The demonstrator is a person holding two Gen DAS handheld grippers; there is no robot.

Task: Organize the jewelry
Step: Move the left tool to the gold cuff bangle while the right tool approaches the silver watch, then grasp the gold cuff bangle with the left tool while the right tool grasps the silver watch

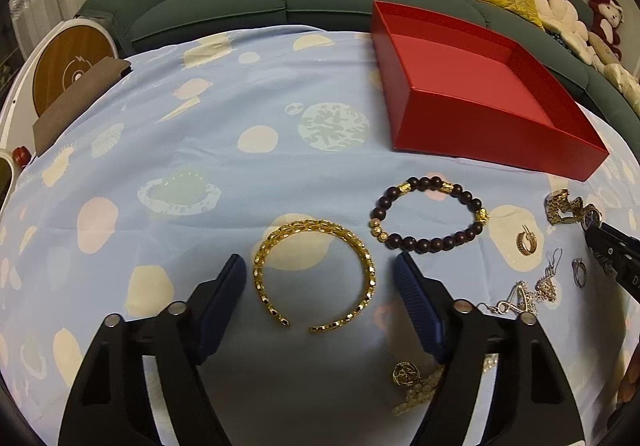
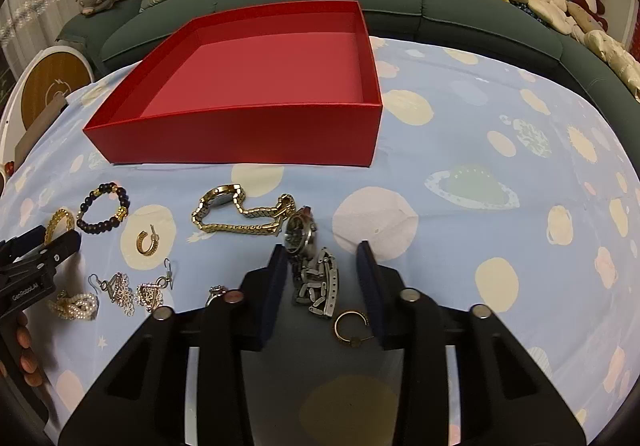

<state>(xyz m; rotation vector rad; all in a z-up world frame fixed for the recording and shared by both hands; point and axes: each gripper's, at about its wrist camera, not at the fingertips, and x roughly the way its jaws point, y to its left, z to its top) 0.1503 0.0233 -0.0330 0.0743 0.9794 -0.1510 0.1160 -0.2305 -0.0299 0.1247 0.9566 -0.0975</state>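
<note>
On the blue patterned cloth lies an open gold bangle (image 1: 312, 226), and my left gripper (image 1: 318, 266) stands open astride it, with a gap on each side. A dark bead bracelet (image 1: 430, 180) with gold beads lies just beyond to the right. My right gripper (image 2: 322, 254) is open around a silver watch (image 2: 316, 282); the left pad is close to the strap and the right pad is clear of it. A gold watch (image 2: 240, 228) lies just past the silver one. The red box (image 2: 240, 134) stands empty behind the jewelry and also shows in the left wrist view (image 1: 480, 134).
A gold hoop earring (image 2: 352, 341) lies by the right gripper's right finger. Silver drop earrings (image 2: 120, 288), a gold earring (image 2: 146, 242), a ring (image 2: 216, 291) and a pearl piece (image 2: 78, 306) lie between the grippers. A sofa (image 1: 320, 2) with cushions and plush toys runs behind the table.
</note>
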